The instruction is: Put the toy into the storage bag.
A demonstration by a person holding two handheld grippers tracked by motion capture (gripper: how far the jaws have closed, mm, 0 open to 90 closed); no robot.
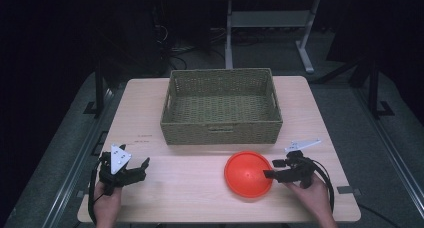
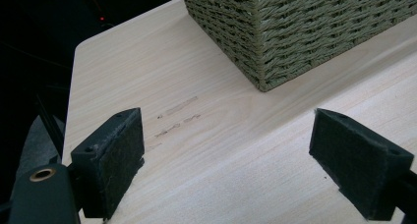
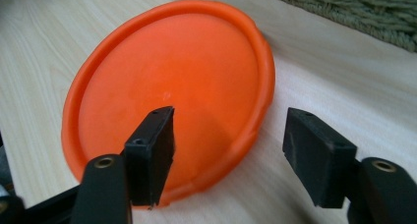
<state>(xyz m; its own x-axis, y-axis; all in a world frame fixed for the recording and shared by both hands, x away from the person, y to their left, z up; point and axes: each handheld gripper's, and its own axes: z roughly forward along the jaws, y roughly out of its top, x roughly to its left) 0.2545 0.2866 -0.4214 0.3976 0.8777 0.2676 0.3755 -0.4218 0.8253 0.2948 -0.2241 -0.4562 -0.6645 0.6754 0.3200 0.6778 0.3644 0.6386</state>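
Note:
An orange plastic plate [image 1: 247, 174] lies on the wooden table [image 1: 185, 188], in front of a woven basket [image 1: 220, 132]. My right gripper [image 1: 271, 169] reaches over the plate's right rim from the right, held in a hand. In the right gripper view the jaws of my right gripper [image 3: 228, 145] straddle the rim of the plate [image 3: 167, 76]: one pad above the dish, the other outside it over the table, neither pressing. My left gripper [image 1: 134, 164] rests at the front left of the table, open with nothing between its jaws [image 2: 226, 160].
The basket [image 2: 295, 32] is empty and stands at the back middle of the table; its near corner lies ahead of the left gripper. Faint marks [image 2: 179, 117] show on the wood. Table edges drop to a dark floor on all sides.

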